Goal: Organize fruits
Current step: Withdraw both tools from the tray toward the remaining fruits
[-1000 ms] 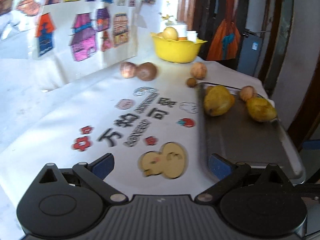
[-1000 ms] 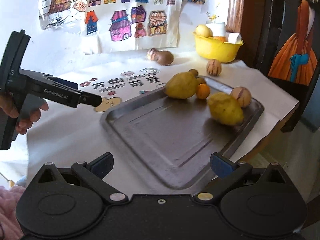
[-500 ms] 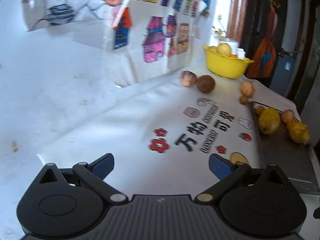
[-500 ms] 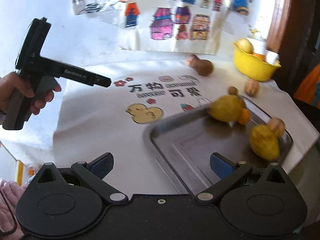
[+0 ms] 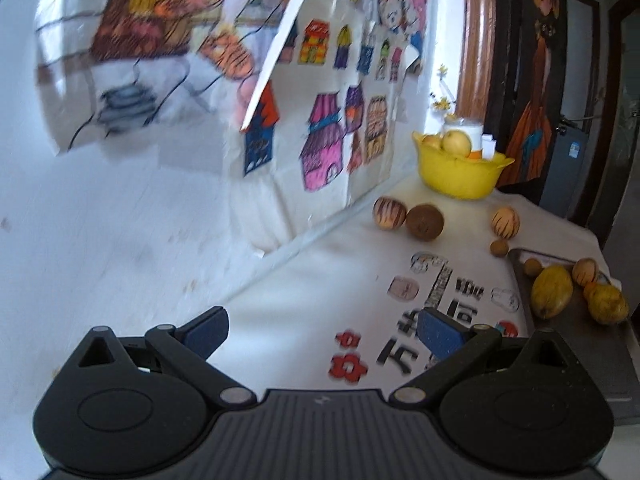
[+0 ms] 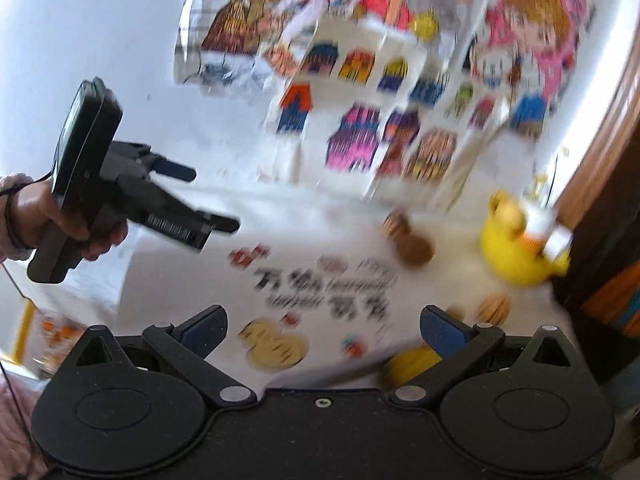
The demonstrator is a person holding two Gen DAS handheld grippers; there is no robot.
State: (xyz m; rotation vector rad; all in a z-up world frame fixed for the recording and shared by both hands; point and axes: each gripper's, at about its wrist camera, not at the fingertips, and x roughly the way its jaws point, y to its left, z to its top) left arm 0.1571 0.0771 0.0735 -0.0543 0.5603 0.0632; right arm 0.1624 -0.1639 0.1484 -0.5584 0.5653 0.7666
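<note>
- Left wrist view: left gripper (image 5: pixel 322 330) held above the white cloth (image 5: pixel 320 280), jaws wide apart, nothing between the blue pads (image 5: pixel 206 330).
- Ahead and to the left, only the bare white wall (image 5: pixel 120 220), meeting the table along a slanted line; children's drawings (image 5: pixel 332 136) taped higher up.
- Far right, metal tray (image 5: pixel 580 344) lying near the table's right edge, with two yellow-green fruits (image 5: pixel 552 290) on its far end, plus a striped fruit (image 5: pixel 585 272) and small round ones beside them.
- Beyond the tray's far corner, a small brown fruit (image 5: pixel 499 247) and a striped one (image 5: pixel 505 222) loose on the cloth, well apart from the pair by the wall: striped fruit (image 5: pixel 389 213) touching brown round fruit (image 5: pixel 425 222).
- Yellow bowl (image 5: pixel 460 172) at the far end of the table by the dark doorway, fruit piled inside.
- Wide stretch of printed cloth open between the gripper and every fruit.
- Right wrist view, heavily blurred: right gripper (image 6: pixel 322 330) likewise spread wide and empty, raised over the cloth, tray rim only a streak at lower right.
- Left hand (image 6: pixel 60 216) gripping its tool at far left, off the table's near-left corner, fingers parted.
</note>
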